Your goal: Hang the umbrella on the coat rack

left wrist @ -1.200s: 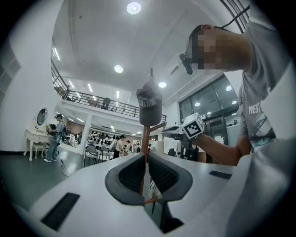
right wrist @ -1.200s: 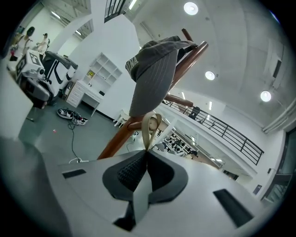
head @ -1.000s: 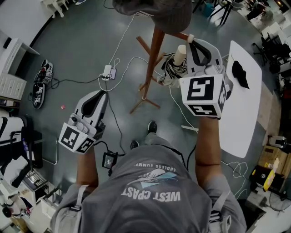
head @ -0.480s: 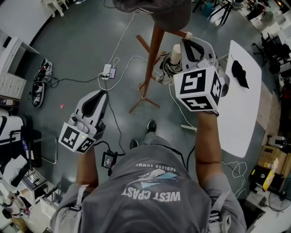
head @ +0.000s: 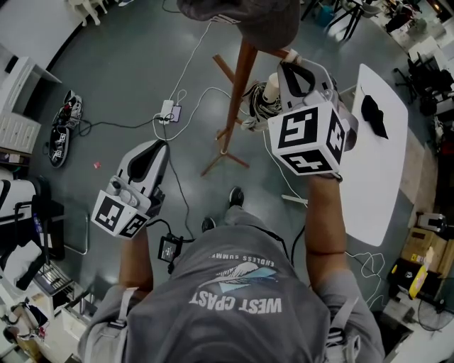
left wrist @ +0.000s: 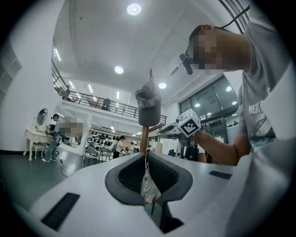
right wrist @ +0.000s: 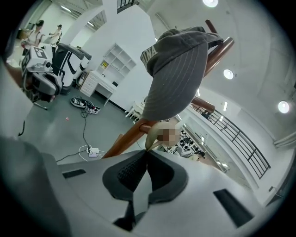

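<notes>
The wooden coat rack [head: 240, 78] stands in front of me with a grey cap [head: 241, 18] on its top. My right gripper [head: 287, 67] is raised beside the pole, shut on the thin strap of the folded black-and-white umbrella [head: 257, 106], which dangles below it by its cream handle [head: 273, 85]. In the right gripper view the handle [right wrist: 157, 134] sits just past the closed jaws [right wrist: 146, 155], against the pole [right wrist: 125, 139] and under the cap [right wrist: 178, 74]. My left gripper [head: 157, 145] hangs low to the left, shut and empty [left wrist: 147, 159], facing the hanging umbrella [left wrist: 149, 185].
The rack's splayed feet [head: 225, 152] rest on the grey floor. A white cable and power strip [head: 170, 111] lie to their left. A white table [head: 379, 142] stands at the right. Shoes [head: 64, 131] lie far left.
My right gripper has carried the umbrella a little left and forward, closer to the rack's pole. The left gripper has stayed put.
</notes>
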Tool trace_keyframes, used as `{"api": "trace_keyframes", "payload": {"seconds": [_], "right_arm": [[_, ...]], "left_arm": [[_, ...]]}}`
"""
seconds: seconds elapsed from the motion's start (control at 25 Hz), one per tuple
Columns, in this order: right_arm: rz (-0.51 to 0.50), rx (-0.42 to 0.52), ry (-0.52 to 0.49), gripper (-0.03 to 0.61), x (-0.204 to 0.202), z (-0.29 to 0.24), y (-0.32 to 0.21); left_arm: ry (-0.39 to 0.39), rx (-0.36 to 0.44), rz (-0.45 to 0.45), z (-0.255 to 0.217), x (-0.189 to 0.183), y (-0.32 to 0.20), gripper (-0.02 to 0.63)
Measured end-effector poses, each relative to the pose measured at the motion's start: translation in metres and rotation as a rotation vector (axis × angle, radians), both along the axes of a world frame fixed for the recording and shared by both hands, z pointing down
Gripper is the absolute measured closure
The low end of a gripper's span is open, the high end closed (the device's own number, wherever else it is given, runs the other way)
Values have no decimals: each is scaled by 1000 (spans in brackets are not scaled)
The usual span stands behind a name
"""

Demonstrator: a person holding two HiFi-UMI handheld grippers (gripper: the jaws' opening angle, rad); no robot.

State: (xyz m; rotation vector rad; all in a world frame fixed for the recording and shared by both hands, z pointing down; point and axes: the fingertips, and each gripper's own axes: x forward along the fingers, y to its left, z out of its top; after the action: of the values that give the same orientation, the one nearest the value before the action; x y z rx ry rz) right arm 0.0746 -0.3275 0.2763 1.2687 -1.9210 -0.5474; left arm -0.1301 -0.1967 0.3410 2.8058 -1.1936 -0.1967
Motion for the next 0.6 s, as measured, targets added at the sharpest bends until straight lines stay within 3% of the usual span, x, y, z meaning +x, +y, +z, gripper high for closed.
{"api": "trace_keyframes", "payload": {"seconds": [0.36, 0.6], "right_arm": [[-32, -66, -99, 548, -4, 18, -1], [-95, -139, -337, 546, -7, 23, -5]], "left_arm": [[1, 2, 2, 0, -2, 0, 577], [1, 12, 2, -2, -3, 0, 577]]}}
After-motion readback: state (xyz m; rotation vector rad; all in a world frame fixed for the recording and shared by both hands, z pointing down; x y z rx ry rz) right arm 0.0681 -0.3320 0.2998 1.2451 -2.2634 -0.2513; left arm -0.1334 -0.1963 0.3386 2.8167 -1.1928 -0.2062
